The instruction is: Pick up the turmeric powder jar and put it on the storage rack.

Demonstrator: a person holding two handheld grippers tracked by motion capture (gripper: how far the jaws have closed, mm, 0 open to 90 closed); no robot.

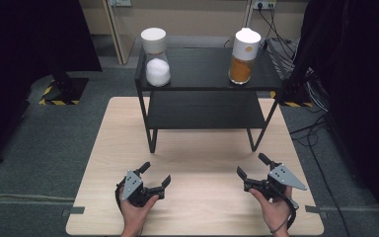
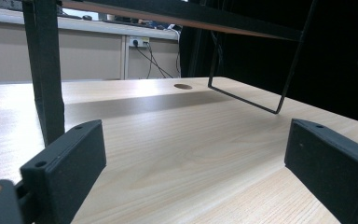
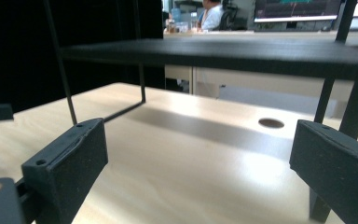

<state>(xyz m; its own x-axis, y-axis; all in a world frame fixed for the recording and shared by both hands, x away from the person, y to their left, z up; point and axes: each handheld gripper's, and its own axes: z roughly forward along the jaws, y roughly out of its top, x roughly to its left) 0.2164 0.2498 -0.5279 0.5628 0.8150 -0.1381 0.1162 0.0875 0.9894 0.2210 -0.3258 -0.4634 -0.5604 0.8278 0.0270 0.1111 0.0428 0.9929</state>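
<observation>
High view shows nothing begun: the left claw point(image 1: 156, 175) and right claw point(image 1: 251, 165) both gape wide and empty over the counter point(image 1: 98, 163), well apart from the white jar point(image 1: 156, 57) and orange jar point(image 1: 243, 55) standing untouched on the shelf point(image 1: 202, 69).

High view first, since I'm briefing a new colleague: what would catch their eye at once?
Two white-capped jars on the black shelf's top: one with white filling at left, one with orange filling at right. Nearer, on the wooden table, the left claw and right claw are held open, empty.
</observation>
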